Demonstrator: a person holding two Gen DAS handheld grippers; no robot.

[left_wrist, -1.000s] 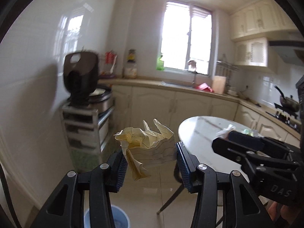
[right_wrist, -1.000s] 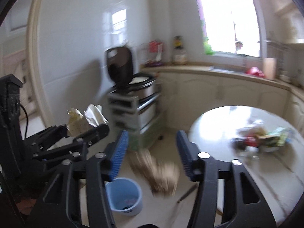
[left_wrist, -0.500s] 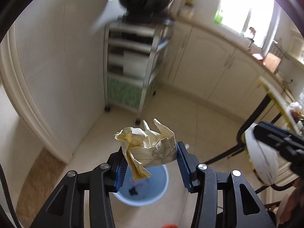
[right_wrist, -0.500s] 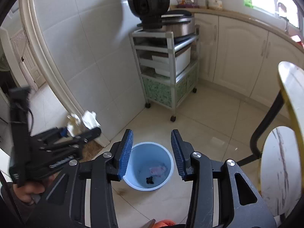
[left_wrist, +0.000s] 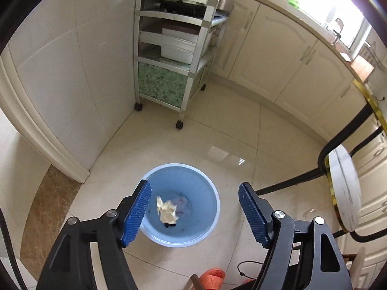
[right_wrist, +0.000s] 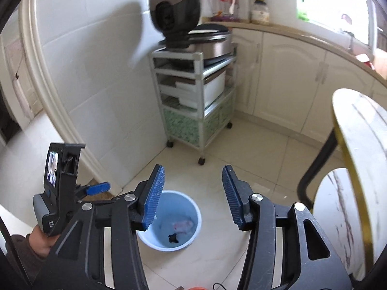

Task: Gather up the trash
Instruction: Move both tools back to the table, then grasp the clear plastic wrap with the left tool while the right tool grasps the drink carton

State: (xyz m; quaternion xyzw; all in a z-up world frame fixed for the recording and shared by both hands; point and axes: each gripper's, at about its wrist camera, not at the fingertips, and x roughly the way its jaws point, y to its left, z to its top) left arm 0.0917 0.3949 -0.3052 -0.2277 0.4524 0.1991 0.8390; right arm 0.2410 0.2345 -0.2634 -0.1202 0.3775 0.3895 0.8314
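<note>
Both grippers angled downward, jaws parting.
The left gripper (left_wrist: 194,207) and right gripper (right_wrist: 193,193) each have 2 blue-padded fingers (left_wrist: 136,212) spreading, nothing pressed between them; a hand (right_wrist: 40,241) grips the left handle.

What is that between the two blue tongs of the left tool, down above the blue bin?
A crumpled yellow paper, free of the opening left tongs, inside the blue bin. The left wrist view shows it.

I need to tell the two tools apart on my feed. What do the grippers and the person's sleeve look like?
Both look alike: the left gripper and right gripper have black angular frames, silver pivot bolts and blue ribbed pads. In the right wrist view, the left tool has a small lit screen on its black body, white lettering near the handle, and a dark brown sleeve behind it.
</note>
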